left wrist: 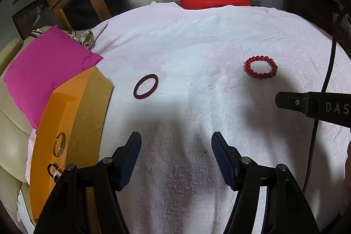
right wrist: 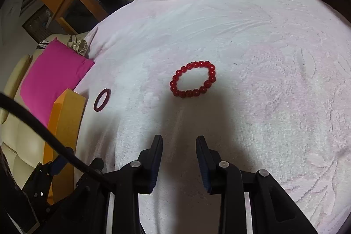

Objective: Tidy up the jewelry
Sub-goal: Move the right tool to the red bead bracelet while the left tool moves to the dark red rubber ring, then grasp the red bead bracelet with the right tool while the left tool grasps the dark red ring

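only from the left wrist, gold bangle (left wrist: 59, 144) inside orange box (left wrist: 65, 115)

A white towel (right wrist: 252, 41) covers the surface. A red bead bracelet (right wrist: 193, 79) lies near its middle, a dark bangle (right wrist: 101, 100) toward its left edge, beside an orange box (left wrist: 65, 124).

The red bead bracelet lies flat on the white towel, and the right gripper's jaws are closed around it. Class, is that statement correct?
Not quite. The red bead bracelet does lie flat on the white towel, but the right gripper is not around it: its jaws stand apart with nothing between them, short of the bracelet. The right wrist view shows the bare towel between them.
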